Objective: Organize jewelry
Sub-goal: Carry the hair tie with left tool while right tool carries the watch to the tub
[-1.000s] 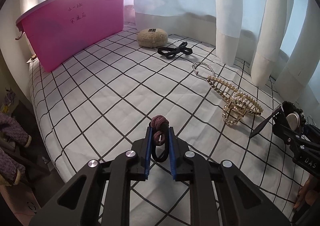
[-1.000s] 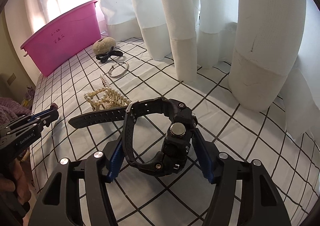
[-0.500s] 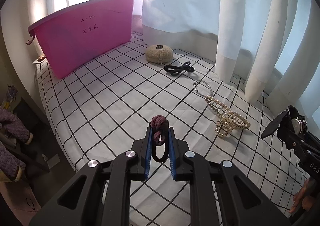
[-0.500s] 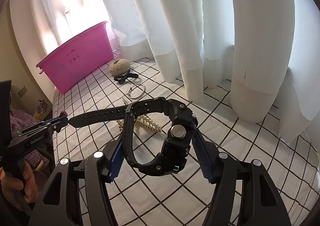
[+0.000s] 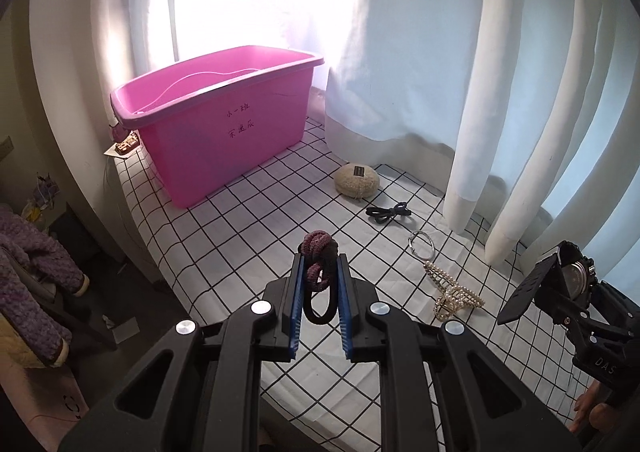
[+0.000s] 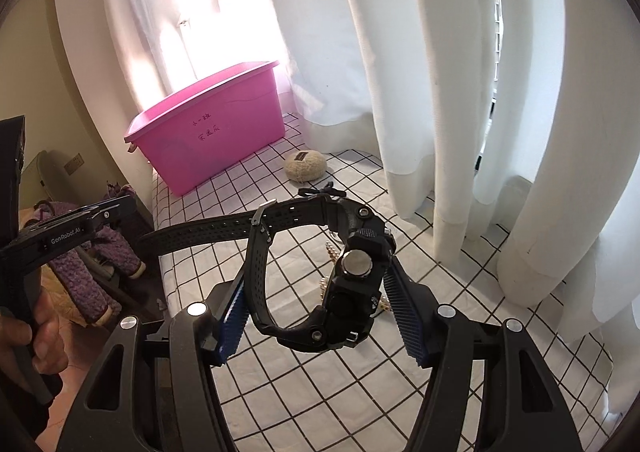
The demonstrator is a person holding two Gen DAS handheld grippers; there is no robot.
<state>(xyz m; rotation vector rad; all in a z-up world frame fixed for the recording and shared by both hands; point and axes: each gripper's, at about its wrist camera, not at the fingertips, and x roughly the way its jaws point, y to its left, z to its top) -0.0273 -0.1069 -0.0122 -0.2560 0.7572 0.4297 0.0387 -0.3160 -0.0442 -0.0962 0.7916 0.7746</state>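
Pink plastic bin at the far end of the checked worktop, open side up, the likely drop-off. Carry step in hand: left claw squeezed narrow on a purple hair tie, its black loop hanging between the pads; right claw clamped wide across a black watch. Both lifted clear of the cloth. Watch held edge-on, case back toward the camera, loose strap running long toward the left. Next, probably: travel over the bin rim, then release. On the cloth: pearl hair clip, metal ring, black bow, beige pouch.
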